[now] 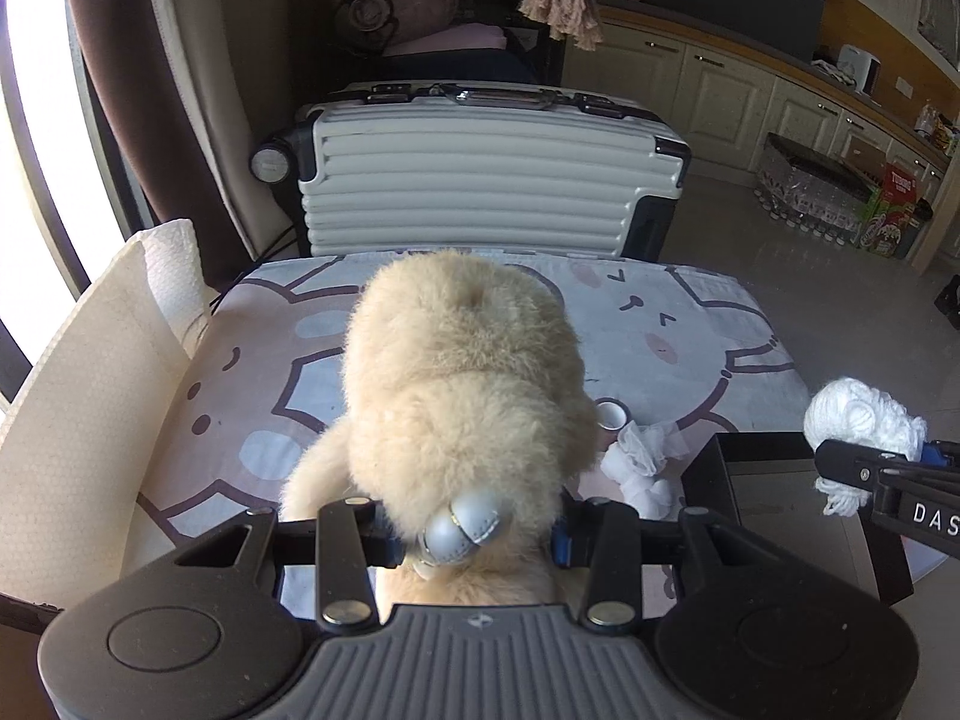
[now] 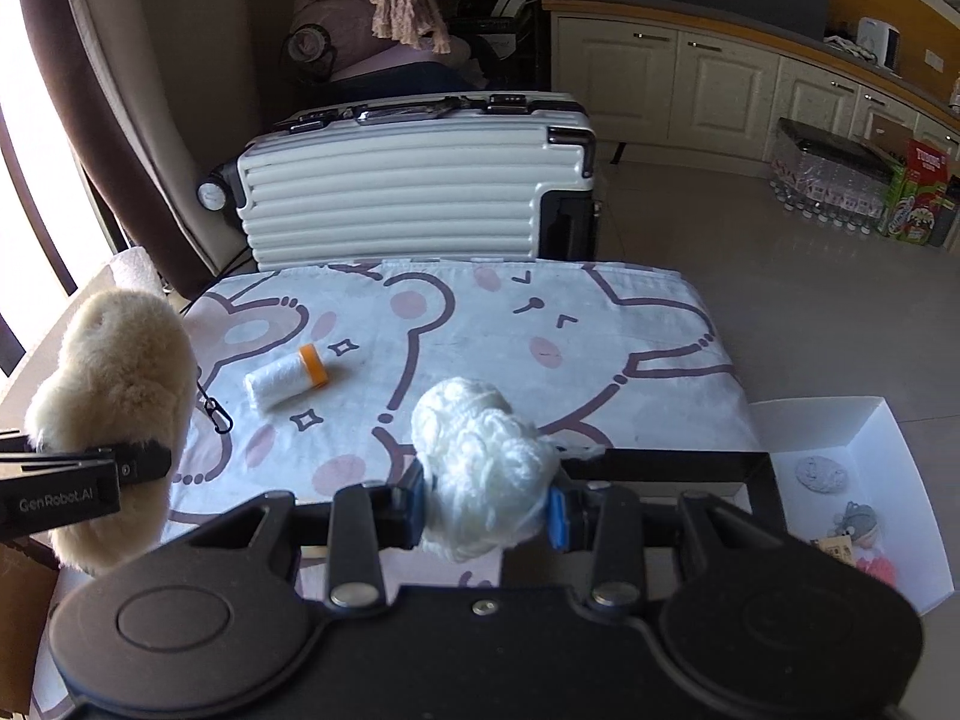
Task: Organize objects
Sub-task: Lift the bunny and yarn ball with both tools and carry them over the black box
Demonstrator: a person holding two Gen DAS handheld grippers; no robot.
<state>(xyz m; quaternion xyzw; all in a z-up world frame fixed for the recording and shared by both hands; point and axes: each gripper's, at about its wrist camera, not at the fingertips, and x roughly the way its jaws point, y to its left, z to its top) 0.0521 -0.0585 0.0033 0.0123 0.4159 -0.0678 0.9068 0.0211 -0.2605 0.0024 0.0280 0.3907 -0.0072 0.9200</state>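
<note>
My left gripper (image 1: 474, 531) is shut on a beige plush toy (image 1: 462, 384) and holds it above the cartoon-print tablecloth (image 1: 270, 360); it also shows at the left of the right wrist view (image 2: 114, 384). My right gripper (image 2: 486, 516) is shut on a ball of white yarn (image 2: 480, 468), which also shows in the left wrist view (image 1: 858, 426). A white thread spool with an orange cap (image 2: 288, 381) lies on the cloth. A black box (image 1: 780, 498) sits at the table's right, below the yarn.
A white suitcase (image 2: 414, 180) stands behind the table. A white open box (image 2: 870, 438) with small toys sits at the right. A paper towel roll (image 1: 90, 390) stands at the left. White tissue and a small tape roll (image 1: 612, 417) lie on the cloth.
</note>
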